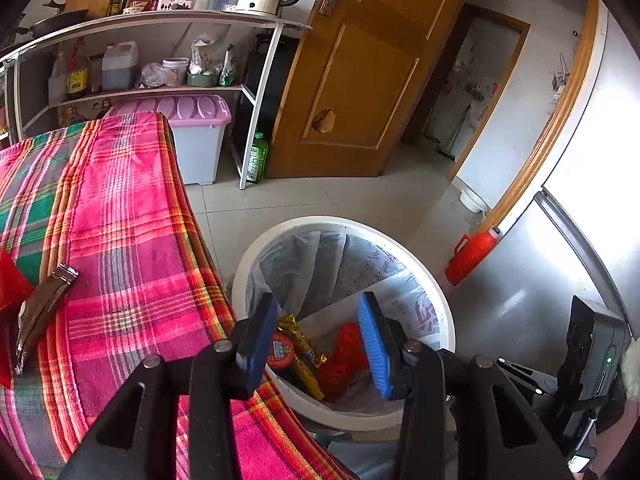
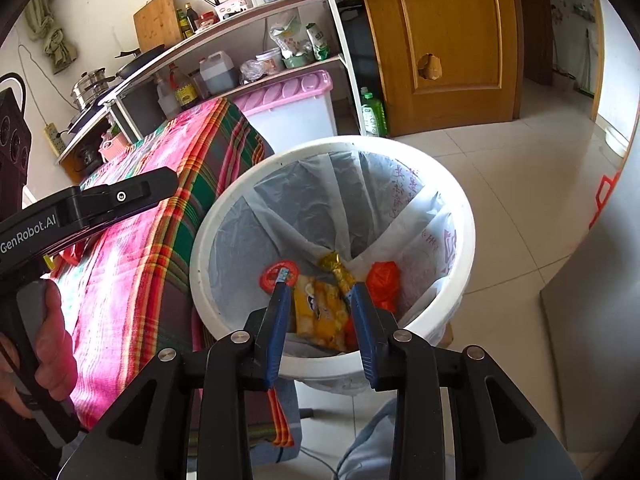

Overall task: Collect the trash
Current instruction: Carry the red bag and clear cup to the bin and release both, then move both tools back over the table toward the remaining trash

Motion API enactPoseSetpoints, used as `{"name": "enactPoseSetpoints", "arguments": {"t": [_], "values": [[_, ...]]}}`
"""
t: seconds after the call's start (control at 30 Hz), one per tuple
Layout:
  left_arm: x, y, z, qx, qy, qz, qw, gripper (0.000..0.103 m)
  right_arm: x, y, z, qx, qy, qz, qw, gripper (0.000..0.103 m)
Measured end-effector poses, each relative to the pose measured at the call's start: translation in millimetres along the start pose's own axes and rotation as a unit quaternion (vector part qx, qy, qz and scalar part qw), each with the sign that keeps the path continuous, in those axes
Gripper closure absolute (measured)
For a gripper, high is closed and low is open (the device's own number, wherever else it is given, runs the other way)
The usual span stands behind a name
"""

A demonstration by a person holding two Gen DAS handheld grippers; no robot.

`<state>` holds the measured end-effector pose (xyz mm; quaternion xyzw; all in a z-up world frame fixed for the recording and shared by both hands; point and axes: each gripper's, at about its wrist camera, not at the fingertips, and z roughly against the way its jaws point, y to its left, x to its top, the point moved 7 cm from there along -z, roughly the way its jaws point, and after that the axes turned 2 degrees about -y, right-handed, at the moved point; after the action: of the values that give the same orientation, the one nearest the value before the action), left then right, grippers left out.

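Note:
A white bin with a thin plastic liner stands on the floor against the table's edge. In it lie a red round lid, a gold wrapper, a red wrapper and a yellow snack packet. My left gripper hangs open above the bin's near side, with nothing between its blue pads. My right gripper is open over the bin; the yellow packet shows through its gap, down in the bin. A brown wrapper lies on the plaid tablecloth.
The table with the plaid cloth borders the bin on the left. A red flask and a steel cabinet stand to the right. Behind are a shelf rack, a pink-lidded box, a green bottle and a wooden door. A hand holds the left gripper's body.

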<state>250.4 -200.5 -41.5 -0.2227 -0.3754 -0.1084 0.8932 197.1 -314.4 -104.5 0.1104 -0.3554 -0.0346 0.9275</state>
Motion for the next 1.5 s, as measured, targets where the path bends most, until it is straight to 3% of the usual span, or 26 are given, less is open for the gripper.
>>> {"name": "enactPoseSetpoints", "arguments": {"t": [0.57, 0.97, 1.5], "values": [[-13.1, 34.3, 89.2, 0.048, -0.071, 0.0, 0.9963, 0.059, 12.9, 61.6, 49.2, 0.047, -0.065, 0.046, 0.996, 0.07], [-40.1, 79.9, 142.3, 0.09, -0.094, 0.026, 0.9911, 0.059, 1.9, 121.6, 55.3, 0.083, -0.06, 0.094, 0.99, 0.07], [-60.8, 138.4, 180.9, 0.146, -0.111, 0.066, 0.9808, 0.059, -1.0, 173.2, 45.4, 0.121, -0.05, 0.134, 0.982, 0.07]]}}
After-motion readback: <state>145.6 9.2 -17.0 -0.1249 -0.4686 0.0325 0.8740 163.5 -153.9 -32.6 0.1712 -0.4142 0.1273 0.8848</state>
